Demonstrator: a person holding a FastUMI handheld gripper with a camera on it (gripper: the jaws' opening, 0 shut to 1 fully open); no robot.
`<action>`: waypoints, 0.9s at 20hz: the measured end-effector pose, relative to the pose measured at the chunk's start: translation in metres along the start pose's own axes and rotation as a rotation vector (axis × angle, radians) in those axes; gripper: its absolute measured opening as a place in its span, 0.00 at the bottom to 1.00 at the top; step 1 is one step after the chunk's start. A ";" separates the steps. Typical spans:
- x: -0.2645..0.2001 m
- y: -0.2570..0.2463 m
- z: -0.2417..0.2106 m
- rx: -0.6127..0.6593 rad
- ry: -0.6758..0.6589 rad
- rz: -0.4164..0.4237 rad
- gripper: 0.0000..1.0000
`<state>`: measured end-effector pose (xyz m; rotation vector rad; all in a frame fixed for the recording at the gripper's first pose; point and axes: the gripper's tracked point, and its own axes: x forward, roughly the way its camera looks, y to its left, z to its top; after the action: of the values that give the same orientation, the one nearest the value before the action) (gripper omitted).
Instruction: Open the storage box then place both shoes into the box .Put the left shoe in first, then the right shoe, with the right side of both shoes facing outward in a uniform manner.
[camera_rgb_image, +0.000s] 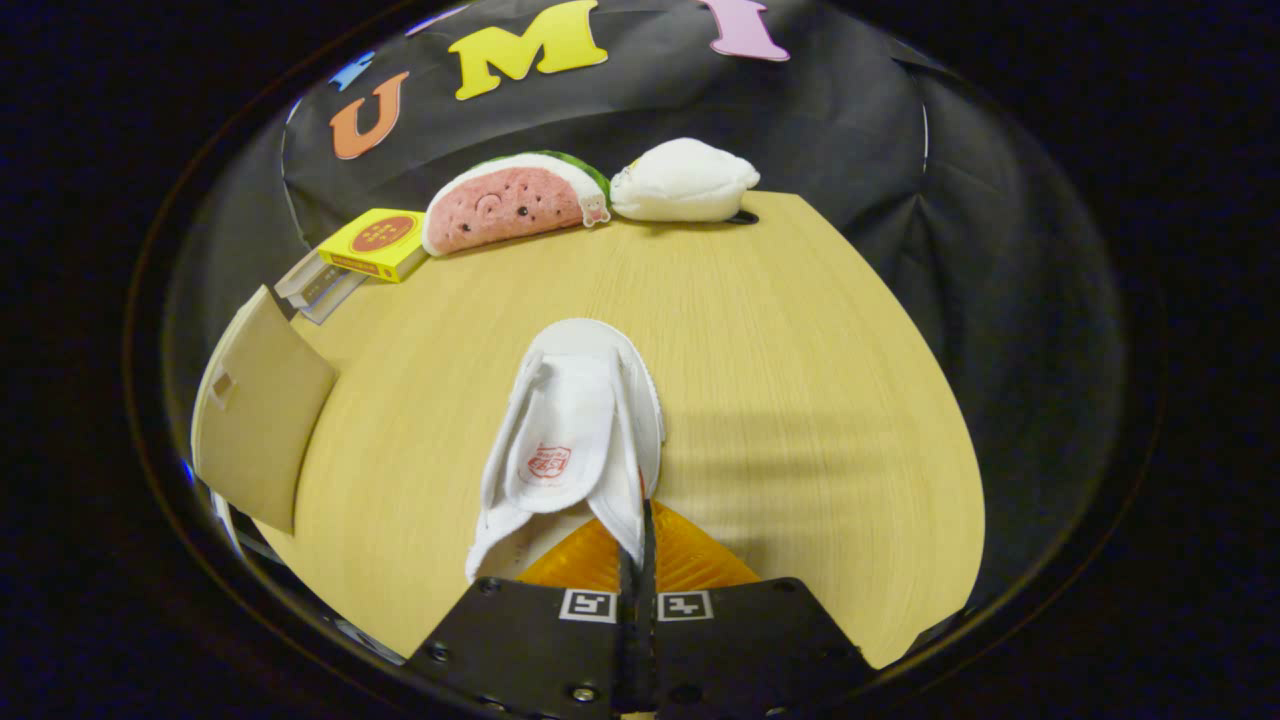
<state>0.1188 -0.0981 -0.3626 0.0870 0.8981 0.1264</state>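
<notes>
1. Slipper (575, 440): soft white fabric, rounded toe pointing far, small red emblem on the insole; it hangs above the pale wood-grain table (780, 380), just ahead of the fingers.
2. Gripper (638, 560): fingers clenched together on the slipper's near right edge, pinching the thin fabric between them.
3. Storage box (255, 410): flat tan panel at the near left.
4. Far edge: yellow carton (378, 243), plush watermelon slice (510, 200), puffy white pouch (685, 180).
</notes>
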 end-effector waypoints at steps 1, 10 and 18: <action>0.000 0.000 0.000 0.034 0.011 0.003 0.00; -0.032 0.035 -0.014 0.212 0.068 0.065 0.00; -0.104 0.128 0.006 0.271 -0.010 0.066 0.00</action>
<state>0.0498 0.0128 -0.2624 0.3695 0.8992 0.0647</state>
